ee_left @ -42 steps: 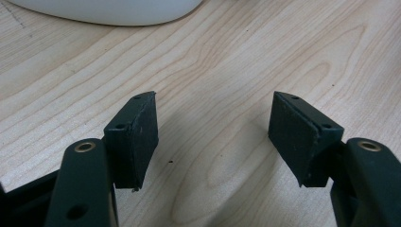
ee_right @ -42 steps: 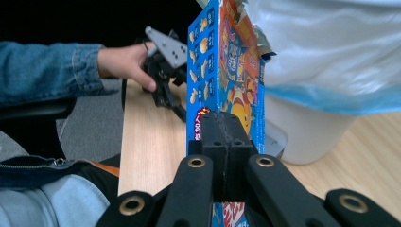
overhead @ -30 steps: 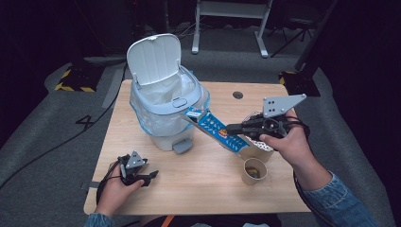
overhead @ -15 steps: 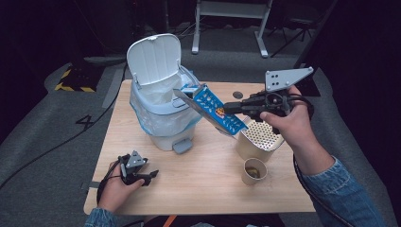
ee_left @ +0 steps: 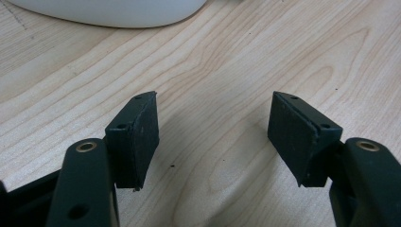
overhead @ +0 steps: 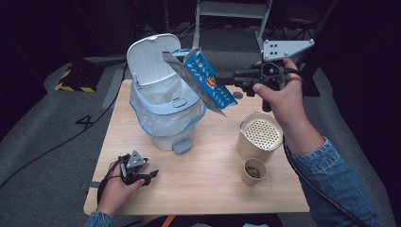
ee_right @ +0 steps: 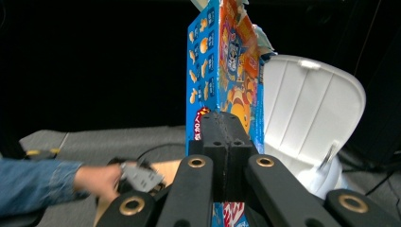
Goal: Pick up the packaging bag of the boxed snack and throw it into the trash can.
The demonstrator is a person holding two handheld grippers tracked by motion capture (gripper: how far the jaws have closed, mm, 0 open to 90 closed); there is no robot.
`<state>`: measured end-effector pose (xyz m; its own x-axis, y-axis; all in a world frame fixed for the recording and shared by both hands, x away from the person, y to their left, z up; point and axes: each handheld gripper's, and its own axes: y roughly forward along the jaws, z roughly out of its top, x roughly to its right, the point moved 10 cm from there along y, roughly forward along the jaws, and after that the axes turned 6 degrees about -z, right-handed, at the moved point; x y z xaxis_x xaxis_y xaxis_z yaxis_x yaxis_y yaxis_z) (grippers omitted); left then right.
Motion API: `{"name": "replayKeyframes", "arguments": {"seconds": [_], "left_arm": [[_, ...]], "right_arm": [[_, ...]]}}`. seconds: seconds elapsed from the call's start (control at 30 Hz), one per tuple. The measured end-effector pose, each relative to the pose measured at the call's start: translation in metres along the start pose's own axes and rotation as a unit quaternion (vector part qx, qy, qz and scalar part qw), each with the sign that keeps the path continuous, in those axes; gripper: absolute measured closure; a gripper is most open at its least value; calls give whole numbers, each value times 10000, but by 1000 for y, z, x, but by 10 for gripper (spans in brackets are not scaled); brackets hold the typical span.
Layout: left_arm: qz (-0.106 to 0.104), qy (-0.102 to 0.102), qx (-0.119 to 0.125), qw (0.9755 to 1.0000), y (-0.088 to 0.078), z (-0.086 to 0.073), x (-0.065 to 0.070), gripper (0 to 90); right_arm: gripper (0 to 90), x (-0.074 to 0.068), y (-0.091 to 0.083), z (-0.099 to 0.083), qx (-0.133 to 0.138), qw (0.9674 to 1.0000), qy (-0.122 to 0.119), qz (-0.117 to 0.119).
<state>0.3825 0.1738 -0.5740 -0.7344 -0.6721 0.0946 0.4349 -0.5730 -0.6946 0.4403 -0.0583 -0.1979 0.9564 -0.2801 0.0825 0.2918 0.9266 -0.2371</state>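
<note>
Bench [overhead: 208, 189] carrying white pedal bin [overhead: 163, 106], lid up and liner open, with flattened blue snack box [overhead: 204, 80] held tilted over bin's right rim. Right gripper [overhead: 222, 78] clamped on box's lower end, so risk of box catching rim or raised lid and dropping outside if let go too far right, or swinging down onto perforated canister [overhead: 260, 135] and small paper cup [overhead: 254, 171] below. Left gripper [ee_left: 213, 137] idle on bench, jaws apart, nothing between; no help steadying bin if nudged.

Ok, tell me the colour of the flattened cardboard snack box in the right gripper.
Blue flattened cardboard snack box with orange; right gripper view.
</note>
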Motion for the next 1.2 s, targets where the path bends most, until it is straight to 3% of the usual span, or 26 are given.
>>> {"name": "replayKeyframes", "arguments": {"seconds": [0.27, 0.57, 0.87, 1.2], "left_arm": [[-12, -12, 7, 10000, 0, 0, 0, 348], [8, -15, 22, 10000, 0, 0, -1, 355], [2, -21, 13, 10000, 0, 0, 0, 355], [9, -20, 18, 10000, 0, 0, -1, 356]], "right_arm": [[900, 21, 28, 20, 301, 9994, -38, -179], [900, 36, 65, 26, 572, 9978, -114, -319], [900, 43, 92, 29, 814, 9960, -116, -338], [900, 43, 114, 20, 905, 9956, -143, -213]]}}
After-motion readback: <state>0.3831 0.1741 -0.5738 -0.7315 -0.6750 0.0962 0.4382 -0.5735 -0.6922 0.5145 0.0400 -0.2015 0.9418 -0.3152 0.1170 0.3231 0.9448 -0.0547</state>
